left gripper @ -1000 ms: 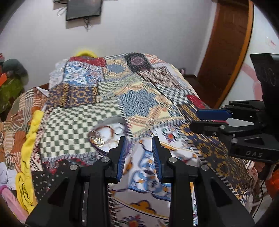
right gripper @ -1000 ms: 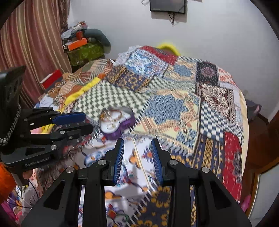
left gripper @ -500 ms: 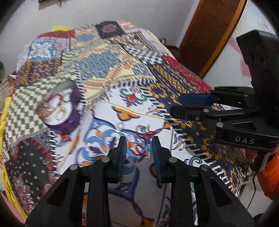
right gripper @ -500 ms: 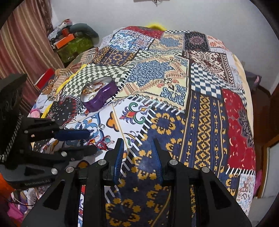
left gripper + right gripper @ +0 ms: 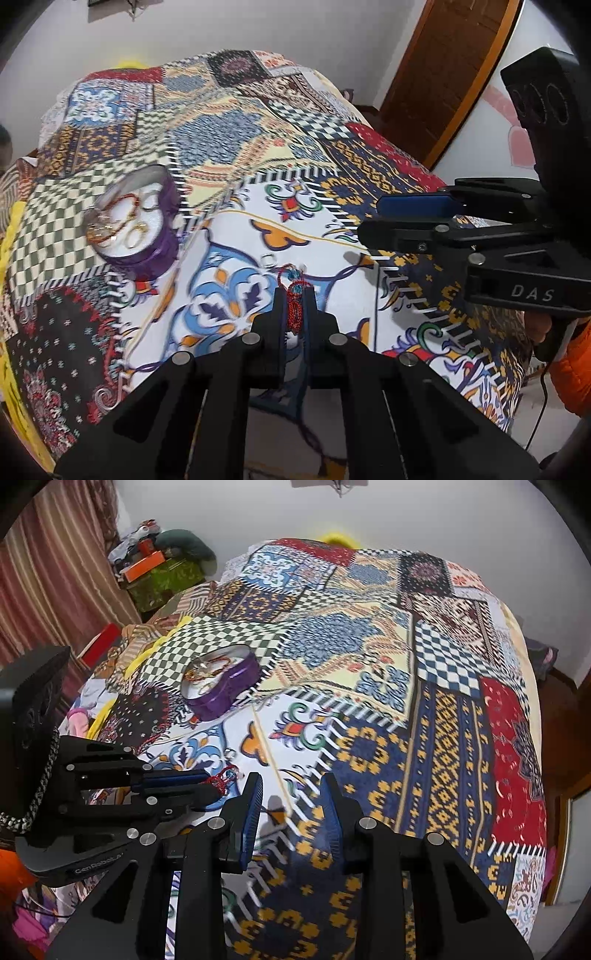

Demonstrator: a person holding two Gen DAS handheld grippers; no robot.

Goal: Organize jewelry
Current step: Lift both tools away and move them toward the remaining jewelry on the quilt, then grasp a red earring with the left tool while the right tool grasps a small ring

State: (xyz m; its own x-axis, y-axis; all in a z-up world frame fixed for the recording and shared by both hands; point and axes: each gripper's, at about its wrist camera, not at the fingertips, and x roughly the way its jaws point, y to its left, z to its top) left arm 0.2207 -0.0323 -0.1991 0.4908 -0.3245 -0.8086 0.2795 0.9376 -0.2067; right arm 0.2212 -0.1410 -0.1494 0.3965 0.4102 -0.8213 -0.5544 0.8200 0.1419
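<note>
With bangles and rings already in the purple box [image 5: 142, 225], the left gripper [image 5: 294, 295], jaws just closed, pinches a red beaded bracelet [image 5: 294, 307] off the bed [image 5: 369, 162]; the right gripper [image 5: 291, 801] hangs spread and empty.

Purple jewelry box [image 5: 151, 243]; red-teal beaded bracelet [image 5: 294, 302]; multicolour patchwork bedspread [image 5: 424, 709]; black-blue jaws.
</note>
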